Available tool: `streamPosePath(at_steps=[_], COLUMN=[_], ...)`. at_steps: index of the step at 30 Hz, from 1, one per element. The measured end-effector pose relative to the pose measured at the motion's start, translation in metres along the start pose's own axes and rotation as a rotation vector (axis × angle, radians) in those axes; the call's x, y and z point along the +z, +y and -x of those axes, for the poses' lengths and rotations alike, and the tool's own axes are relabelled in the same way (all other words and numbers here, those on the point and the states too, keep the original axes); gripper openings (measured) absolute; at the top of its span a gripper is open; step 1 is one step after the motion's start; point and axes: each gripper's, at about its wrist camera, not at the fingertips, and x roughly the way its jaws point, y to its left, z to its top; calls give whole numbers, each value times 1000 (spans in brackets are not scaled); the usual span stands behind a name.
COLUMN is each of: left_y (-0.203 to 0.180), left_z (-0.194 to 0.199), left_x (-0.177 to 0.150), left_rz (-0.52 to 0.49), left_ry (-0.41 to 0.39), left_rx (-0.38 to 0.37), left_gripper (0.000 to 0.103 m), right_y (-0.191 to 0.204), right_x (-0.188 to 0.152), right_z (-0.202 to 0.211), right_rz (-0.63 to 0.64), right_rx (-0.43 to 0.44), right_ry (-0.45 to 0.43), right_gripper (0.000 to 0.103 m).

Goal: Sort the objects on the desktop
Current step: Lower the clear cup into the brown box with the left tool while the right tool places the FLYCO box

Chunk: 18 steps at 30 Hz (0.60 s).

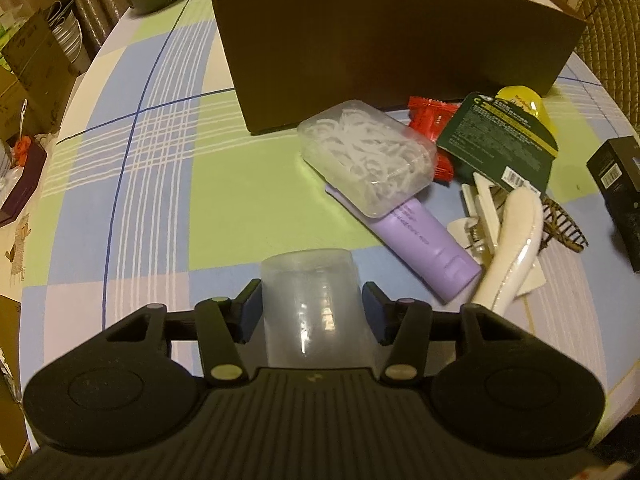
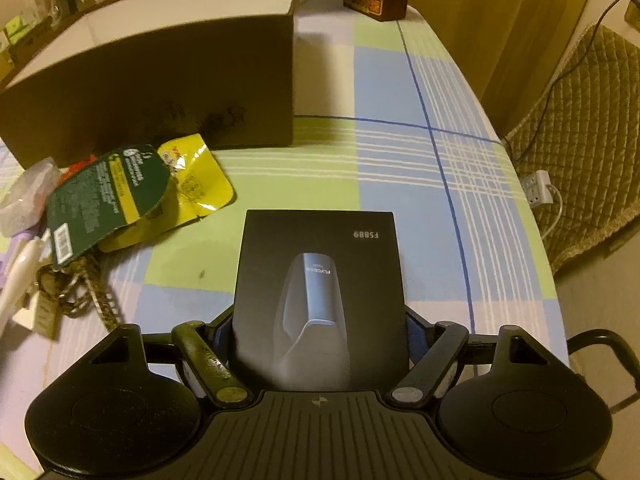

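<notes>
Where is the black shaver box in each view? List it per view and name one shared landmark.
Left wrist view: black shaver box at the far right edge, on the tablecloth.
Right wrist view: black shaver box at centre, between the right gripper fingers.
Shared landmark: the brown cardboard box behind the clutter.

Checked tablecloth (image 1: 168,208) bears cardboard box (image 1: 392,52); purple tube (image 1: 424,244); white clip (image 1: 480,208)

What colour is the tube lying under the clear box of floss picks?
The tube is light purple, clearest in the left wrist view.
</notes>
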Motion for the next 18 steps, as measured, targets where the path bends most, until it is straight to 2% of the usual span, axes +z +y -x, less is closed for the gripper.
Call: streamPosePath(at_steps=[8, 18], left_y=[1, 2], left_z=[18, 62], left_x=[6, 43], left_rz=[8, 4], left_ry=[-48, -180], left_rx=[-8, -26], left_gripper=[48, 48], right_y=[-4, 11], right_x=[13, 64], right_z=[32, 66], right_rz=[-11, 46], right_rx=[84, 196], right_ry=[-51, -151], right_gripper=[76, 76])
